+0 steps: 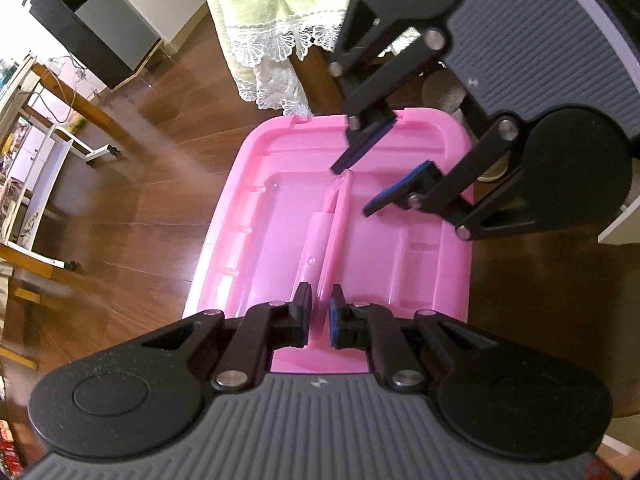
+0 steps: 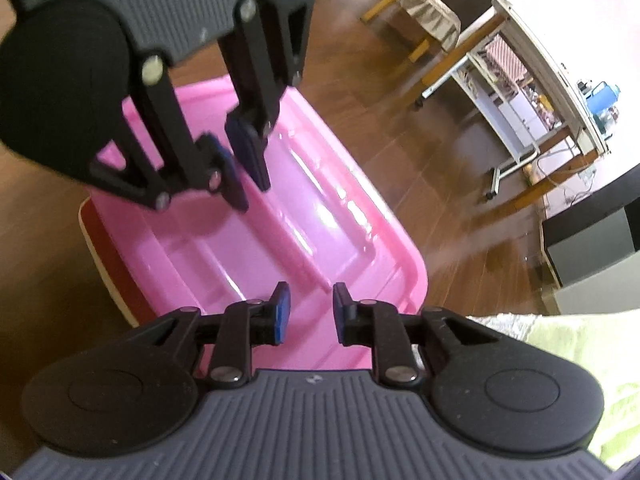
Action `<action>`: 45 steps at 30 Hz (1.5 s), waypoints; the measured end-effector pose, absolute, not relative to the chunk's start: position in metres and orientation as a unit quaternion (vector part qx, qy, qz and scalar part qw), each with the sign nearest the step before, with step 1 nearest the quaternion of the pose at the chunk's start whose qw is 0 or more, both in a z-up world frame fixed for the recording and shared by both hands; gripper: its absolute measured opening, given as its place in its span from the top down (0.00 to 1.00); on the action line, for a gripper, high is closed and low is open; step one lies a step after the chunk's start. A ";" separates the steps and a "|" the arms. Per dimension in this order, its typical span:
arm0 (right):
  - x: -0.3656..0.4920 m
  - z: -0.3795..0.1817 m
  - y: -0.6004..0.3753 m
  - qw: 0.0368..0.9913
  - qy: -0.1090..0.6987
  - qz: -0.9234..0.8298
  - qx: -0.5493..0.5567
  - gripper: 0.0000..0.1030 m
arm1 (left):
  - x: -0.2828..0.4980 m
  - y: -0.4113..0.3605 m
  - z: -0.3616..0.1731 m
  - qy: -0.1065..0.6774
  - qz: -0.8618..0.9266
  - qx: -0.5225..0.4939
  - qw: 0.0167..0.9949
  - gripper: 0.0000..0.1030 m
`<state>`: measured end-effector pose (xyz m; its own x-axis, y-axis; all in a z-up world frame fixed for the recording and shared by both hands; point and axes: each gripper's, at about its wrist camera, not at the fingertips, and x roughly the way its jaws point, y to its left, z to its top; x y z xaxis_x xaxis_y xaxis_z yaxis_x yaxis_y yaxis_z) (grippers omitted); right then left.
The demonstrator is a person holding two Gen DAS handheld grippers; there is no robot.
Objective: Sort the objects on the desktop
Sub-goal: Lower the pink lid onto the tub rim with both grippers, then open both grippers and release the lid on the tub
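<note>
Tray: pink tray point(image 1: 432, 248) is sitting on a dark wooden surface, its far edge hanging over a brown plank floor point(image 1: 132, 184); both grippers are hovering over it.
Pen: pink pen-like object point(image 1: 320, 240) is lying lengthwise in the tray's middle recess, running from the left gripper's fingers toward the right gripper's tips.
Left gripper: left gripper point(image 1: 320, 316) is standing with a narrow gap between its blue-padded fingers; the near end of the pen is lying in that gap, but contact with the pads cannot be told.
Right gripper: right gripper point(image 2: 308, 312) is standing half open with nothing between its fingers, only the tray's ridged floor below.
Relation: seen from the left wrist, the right gripper point(image 1: 356, 184) is pointing down at the pen's far end, one fingertip just beside it.
Left wrist only: pen itself, plus a lace-edged pale green cloth point(image 1: 276, 20) beyond the tray.
Right wrist only: left gripper point(image 2: 250, 176) from the front, blurred, its fingers close together over the tray point(image 2: 352, 216); the pen cannot be made out here; white rolling table point(image 2: 532, 92) across the floor.
</note>
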<state>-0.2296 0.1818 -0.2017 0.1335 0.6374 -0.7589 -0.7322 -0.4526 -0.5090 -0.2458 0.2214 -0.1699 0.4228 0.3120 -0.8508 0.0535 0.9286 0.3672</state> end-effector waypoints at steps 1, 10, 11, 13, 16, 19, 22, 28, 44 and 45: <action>-0.229 -0.202 0.181 0.523 0.048 0.656 -0.543 0.82 | -0.247 0.221 -0.170 0.530 0.079 0.169 0.827 0.86; -0.222 -0.198 0.176 0.536 0.067 0.652 -0.532 0.75 | -0.257 0.237 -0.163 0.541 0.112 0.151 0.819 0.72; -0.222 -0.197 0.174 0.538 0.069 0.651 -0.531 0.74 | -0.260 0.238 -0.163 0.545 0.118 0.149 0.817 0.72; -0.220 -0.195 0.172 0.544 0.079 0.648 -0.527 0.69 | -0.267 0.243 -0.161 0.545 0.126 0.134 0.818 0.72; -0.215 -0.192 0.172 0.555 0.103 0.643 -0.518 0.67 | -0.272 0.246 -0.158 0.547 0.129 0.117 0.819 0.72; -0.209 -0.189 0.169 0.562 0.128 0.644 -0.503 0.66 | -0.272 0.247 -0.156 0.551 0.127 0.107 0.818 0.72; -0.202 -0.187 0.171 0.568 0.152 0.646 -0.488 0.66 | -0.271 0.250 -0.155 0.553 0.124 0.093 0.818 0.72; -0.196 -0.186 0.171 0.578 0.177 0.644 -0.469 0.61 | -0.274 0.255 -0.155 0.545 0.132 0.048 0.826 0.72; -0.187 -0.185 0.173 0.594 0.217 0.638 -0.439 0.54 | -0.270 0.246 -0.159 0.550 0.143 0.049 0.822 0.71; -0.187 -0.185 0.173 0.594 0.217 0.638 -0.439 0.54 | -0.270 0.246 -0.159 0.550 0.143 0.049 0.822 0.71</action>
